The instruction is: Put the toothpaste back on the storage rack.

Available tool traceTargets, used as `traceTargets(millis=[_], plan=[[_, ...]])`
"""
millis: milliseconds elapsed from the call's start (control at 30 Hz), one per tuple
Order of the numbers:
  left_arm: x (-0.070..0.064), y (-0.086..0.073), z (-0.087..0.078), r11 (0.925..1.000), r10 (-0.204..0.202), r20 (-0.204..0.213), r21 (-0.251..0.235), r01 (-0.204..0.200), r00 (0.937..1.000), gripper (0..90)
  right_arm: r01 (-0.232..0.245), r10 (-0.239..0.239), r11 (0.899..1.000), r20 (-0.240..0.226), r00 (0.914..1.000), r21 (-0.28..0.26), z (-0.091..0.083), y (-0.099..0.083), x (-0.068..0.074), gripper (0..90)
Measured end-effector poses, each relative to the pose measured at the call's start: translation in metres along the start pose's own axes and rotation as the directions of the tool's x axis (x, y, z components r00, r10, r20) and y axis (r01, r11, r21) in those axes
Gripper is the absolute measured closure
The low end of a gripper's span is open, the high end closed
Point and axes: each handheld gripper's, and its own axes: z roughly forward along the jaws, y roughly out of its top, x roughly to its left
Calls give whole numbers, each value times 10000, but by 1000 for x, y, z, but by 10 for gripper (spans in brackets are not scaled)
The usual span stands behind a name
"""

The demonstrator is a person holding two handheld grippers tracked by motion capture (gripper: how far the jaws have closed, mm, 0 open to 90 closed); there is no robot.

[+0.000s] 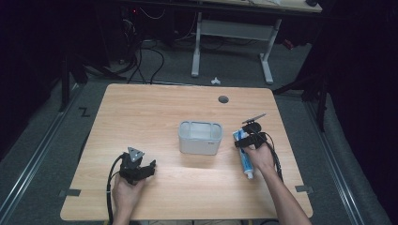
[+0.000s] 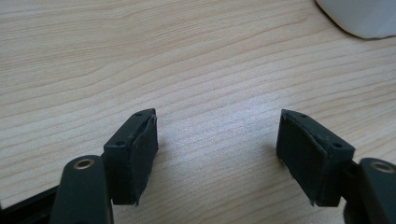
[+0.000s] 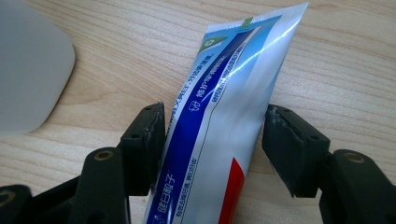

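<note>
Right gripper view: toothpaste tube between right claw jaws, gripped; left claw wide.

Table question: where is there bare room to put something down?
The far half of the table behind the grey bin is bare, as is the near middle between both hands. It is crowded right of the bin, around the toothpaste tube.

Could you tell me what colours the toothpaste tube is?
The toothpaste tube is white and blue with a red patch, clearest in the right gripper view.

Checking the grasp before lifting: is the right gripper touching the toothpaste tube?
Touching: right gripper view shows the right gripper's left pad against the toothpaste tube.
</note>
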Motion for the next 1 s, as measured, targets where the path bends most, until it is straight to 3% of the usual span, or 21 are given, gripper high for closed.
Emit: traceTargets(millis=[233, 400, 1000], plan=[[0, 0, 0, 10000, 0, -1, 1, 0, 10000, 299, 108, -115, 9998, 455, 9989, 167, 1, 3, 6, 420], [0, 0, 0, 10000, 2, 0, 2, -2, 10000, 299, -96, 76, 9994, 590, 9982, 335, 2, 4, 9, 452], [0, 0, -1, 10000, 40, 26, 22, -40, 10000, 299, 31, -87, 9980, 880, 9961, 634, 1, 6, 17, 510]])
